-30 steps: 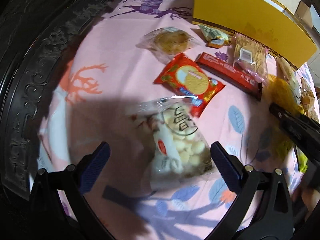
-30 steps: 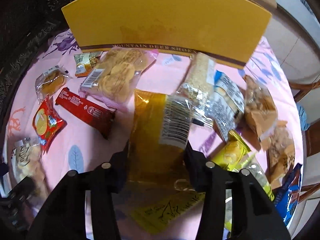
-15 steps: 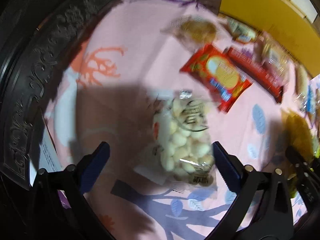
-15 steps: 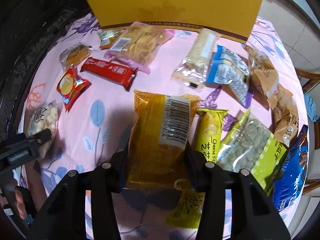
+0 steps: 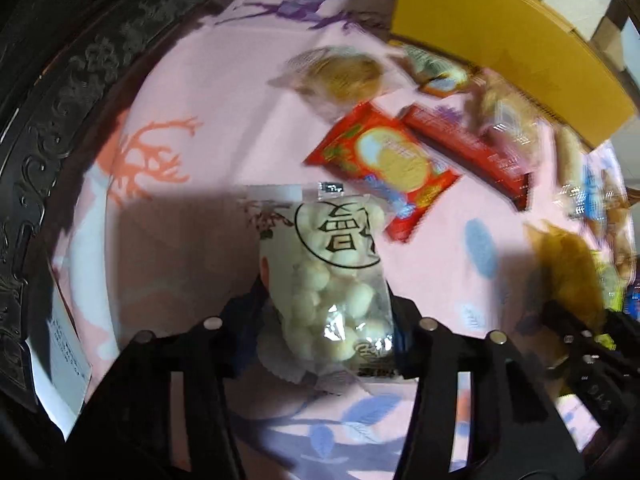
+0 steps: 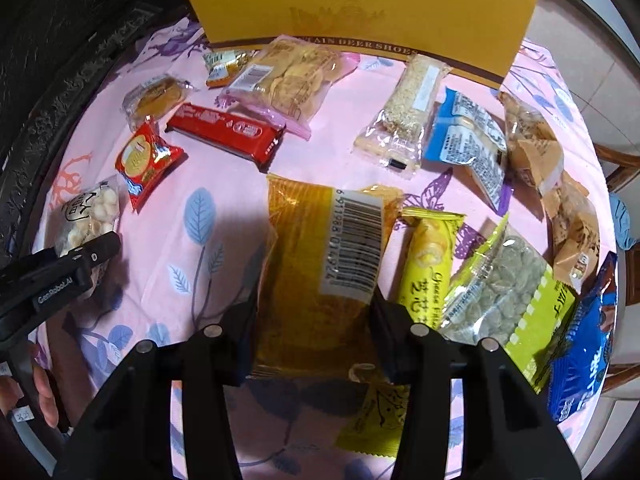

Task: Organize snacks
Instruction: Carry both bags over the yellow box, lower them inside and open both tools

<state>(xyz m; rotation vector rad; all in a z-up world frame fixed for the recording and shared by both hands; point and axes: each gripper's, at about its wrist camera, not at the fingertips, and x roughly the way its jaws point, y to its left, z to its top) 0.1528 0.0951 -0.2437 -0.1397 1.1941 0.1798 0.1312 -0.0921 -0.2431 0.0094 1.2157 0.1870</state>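
Two grips: left jaws pinch puff-ball bag [image 5: 336,280]; right jaws clamp orange packet [image 6: 320,276].

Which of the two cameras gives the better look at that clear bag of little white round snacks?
The left wrist view. The clear bag of white round snacks fills its centre, pinched between the left gripper fingers, its printing legible. The right wrist view shows the bag small at its left edge, partly hidden by that gripper.

Your left camera looks down close, a bit blurry, your right camera looks from higher, both see the pink cloth [image 5: 208,92] [image 6: 224,184], yellow box [image 5: 504,40] [image 6: 360,4].
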